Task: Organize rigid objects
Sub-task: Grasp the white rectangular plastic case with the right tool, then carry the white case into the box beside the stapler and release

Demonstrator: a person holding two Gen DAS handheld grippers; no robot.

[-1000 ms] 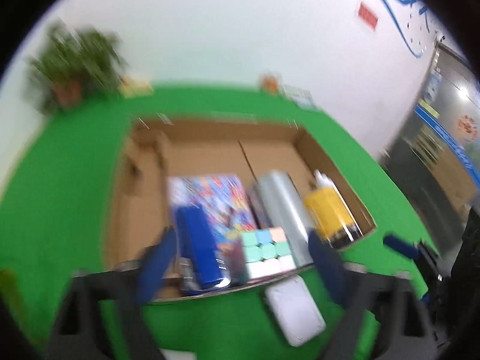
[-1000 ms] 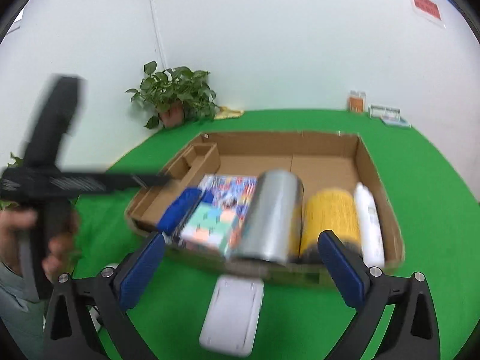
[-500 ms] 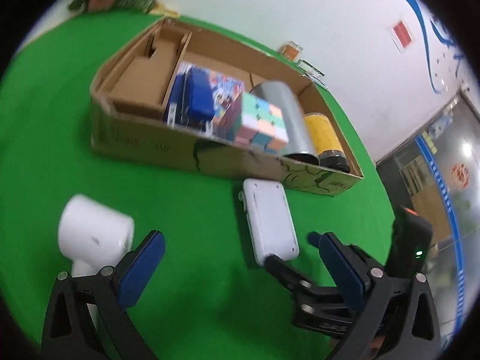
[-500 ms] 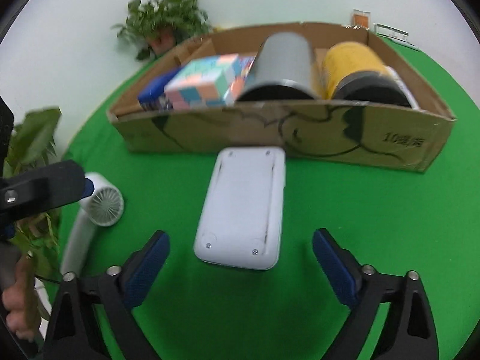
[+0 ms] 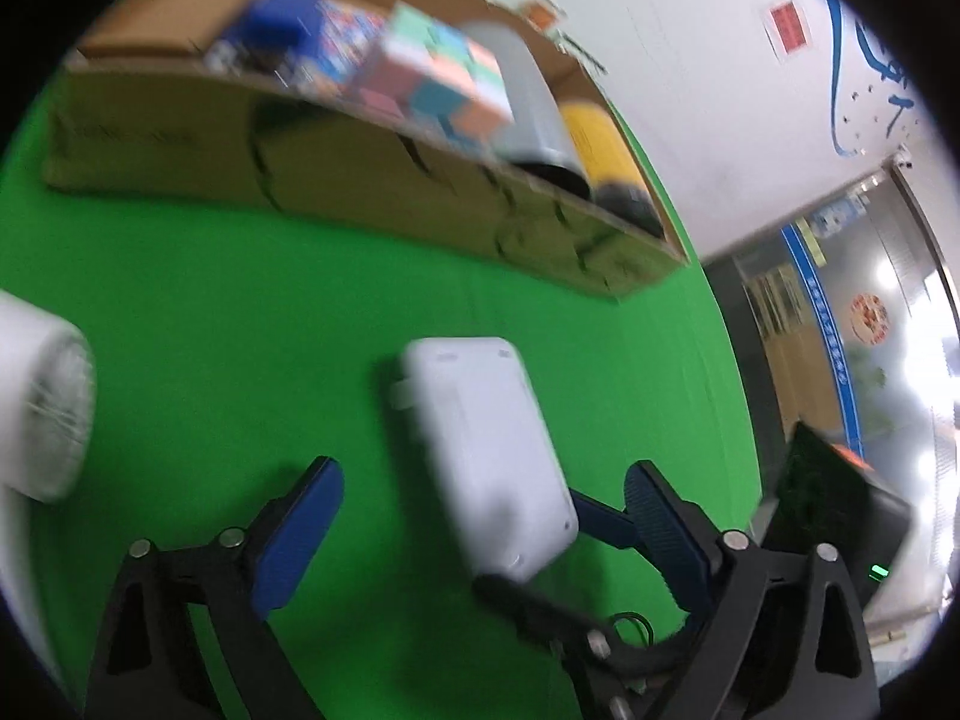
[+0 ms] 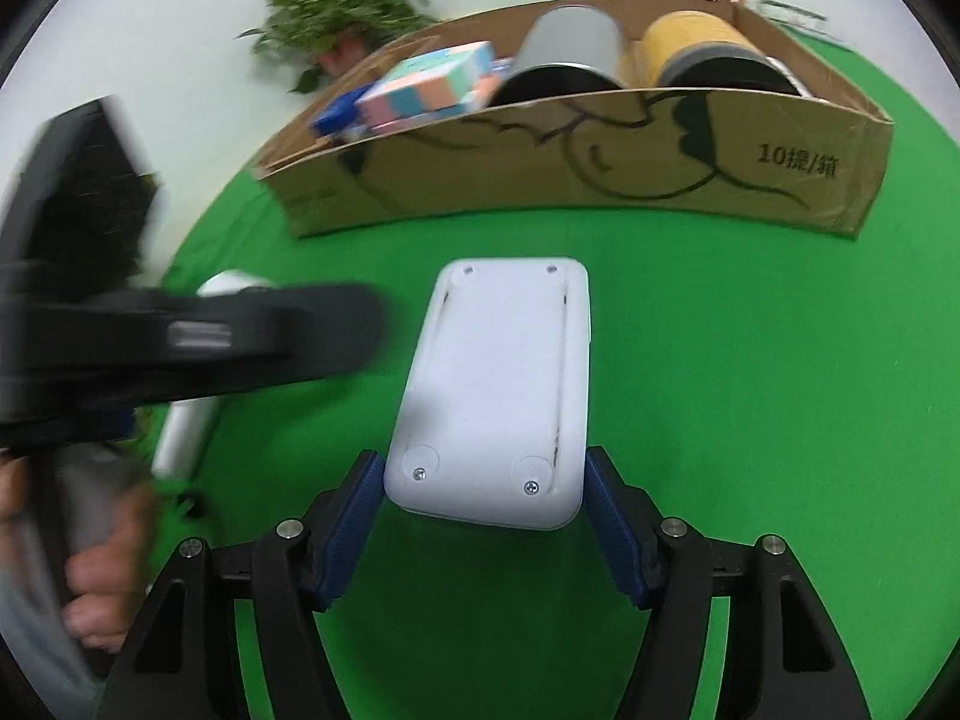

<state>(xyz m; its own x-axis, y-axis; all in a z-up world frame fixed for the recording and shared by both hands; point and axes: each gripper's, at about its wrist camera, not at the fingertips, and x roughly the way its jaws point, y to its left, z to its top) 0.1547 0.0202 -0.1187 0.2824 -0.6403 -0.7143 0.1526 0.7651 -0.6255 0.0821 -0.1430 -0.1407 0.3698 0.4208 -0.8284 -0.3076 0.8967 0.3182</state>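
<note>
Lying face-down on green worktop [image 6: 750, 360], just before cardboard box [image 6: 600, 180]: white case [image 6: 498, 384]. Closing around its near end, blue fingers [image 6: 354, 516] of right gripper [image 6: 486, 516], not yet pressing. Nearby, left gripper [image 5: 480, 516], fingers wide apart, narrowing, empty.

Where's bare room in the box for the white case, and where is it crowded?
The box looks bare at its far-left end, left of the blue item. From the cube past the silver can to the yellow can it is packed. Bare green cloth lies between the box and the white case.
</note>
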